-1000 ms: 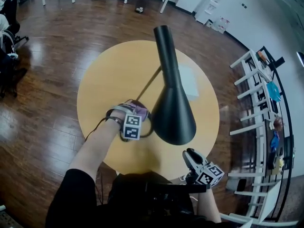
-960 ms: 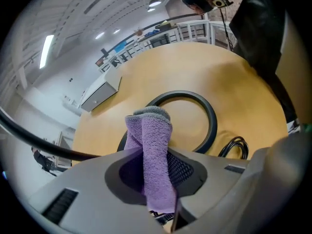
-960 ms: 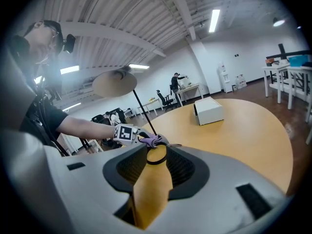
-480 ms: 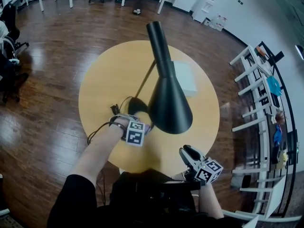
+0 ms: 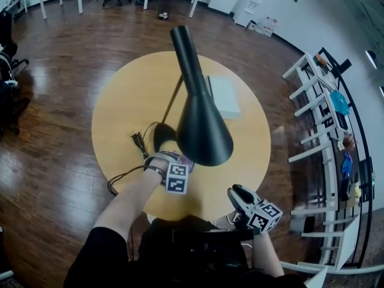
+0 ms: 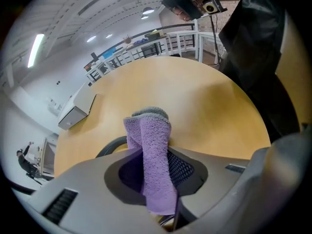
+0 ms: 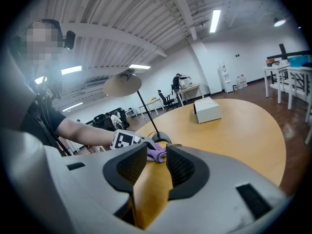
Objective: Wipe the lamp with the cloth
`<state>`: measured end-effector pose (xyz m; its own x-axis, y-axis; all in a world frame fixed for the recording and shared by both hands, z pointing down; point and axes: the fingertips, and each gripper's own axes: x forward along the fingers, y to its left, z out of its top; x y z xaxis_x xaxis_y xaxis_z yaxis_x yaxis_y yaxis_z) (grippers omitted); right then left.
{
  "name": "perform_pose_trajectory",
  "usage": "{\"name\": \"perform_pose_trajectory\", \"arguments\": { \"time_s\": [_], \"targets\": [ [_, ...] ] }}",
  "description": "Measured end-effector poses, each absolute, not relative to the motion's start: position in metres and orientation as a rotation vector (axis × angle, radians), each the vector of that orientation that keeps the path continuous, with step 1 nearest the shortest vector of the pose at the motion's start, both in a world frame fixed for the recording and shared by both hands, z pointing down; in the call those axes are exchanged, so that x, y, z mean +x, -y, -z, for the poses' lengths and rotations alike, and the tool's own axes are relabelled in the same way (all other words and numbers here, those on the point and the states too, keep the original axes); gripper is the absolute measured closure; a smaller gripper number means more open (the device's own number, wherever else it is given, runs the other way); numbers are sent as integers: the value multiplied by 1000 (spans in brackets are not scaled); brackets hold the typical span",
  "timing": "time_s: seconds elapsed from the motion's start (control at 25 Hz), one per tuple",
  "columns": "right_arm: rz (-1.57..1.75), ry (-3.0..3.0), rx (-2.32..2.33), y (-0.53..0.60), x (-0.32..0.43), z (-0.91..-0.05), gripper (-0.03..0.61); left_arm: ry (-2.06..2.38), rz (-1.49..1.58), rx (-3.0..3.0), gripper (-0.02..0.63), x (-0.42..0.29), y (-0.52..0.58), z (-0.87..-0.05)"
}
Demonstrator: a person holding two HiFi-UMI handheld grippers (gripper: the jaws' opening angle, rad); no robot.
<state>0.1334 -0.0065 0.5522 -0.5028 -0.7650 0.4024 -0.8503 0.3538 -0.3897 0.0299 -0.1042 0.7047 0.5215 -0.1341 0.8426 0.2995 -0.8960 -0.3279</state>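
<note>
While the right gripper [image 5: 238,193] hangs low by the person's body at the near edge of the table [image 5: 120,113], jaws parted with only bare tabletop showing between them, all the change is on the other side. The left gripper [image 5: 173,164] is clamped on the purple cloth [image 6: 151,160], a folded strip pinched between its pads with the free end sticking out ahead. A second ago it was up against the flank of the lamp's black shade [image 5: 201,128]. It has since drawn back toward the person and sunk, and now sits below the shade's rim, pointing steeply down at the tabletop. The lamp base [image 5: 162,138] lies just beyond the cloth's tip, with its cord [image 5: 123,176] trailing off to the side. Whether the cloth rests on the wood cannot be told. The cloth looks to be off the shade for now, so the wiping there seems paused. The base is the closest part of the lamp, which makes it the likely next surface, though the gripper may only be resetting for another pass. Farther out, the slim stem [image 5: 174,98] rises from the base, and a white box [image 5: 223,96] sits untouched on the far side of the table.
</note>
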Motion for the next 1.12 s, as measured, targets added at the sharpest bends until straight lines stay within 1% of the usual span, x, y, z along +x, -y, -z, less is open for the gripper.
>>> {"name": "perform_pose_trajectory", "arguments": {
  "time_s": [0.16, 0.44, 0.76, 0.88, 1.0, 1.12],
  "targets": [
    [-911, 2495, 1481, 16, 129, -551, 448, 25, 1348, -2298, 526, 31, 108, -706],
    [-894, 2592, 1263, 46, 101, -553, 448, -111, 1448, -2359, 526, -5, 116, -708],
    [-893, 2631, 1103, 52, 107, -559, 448, -244, 1524, -2380, 528, -36, 120, -703],
    [-894, 2618, 1163, 54, 112, -559, 448, -222, 1489, -2354, 528, -47, 124, -700],
    [-936, 2627, 1325, 58, 113, -564, 448, -143, 1448, -2334, 528, -56, 128, -705],
    [-1001, 2614, 1519, 62, 88, -560, 448, -79, 1431, -2322, 528, -76, 141, -700]
  ]
}}
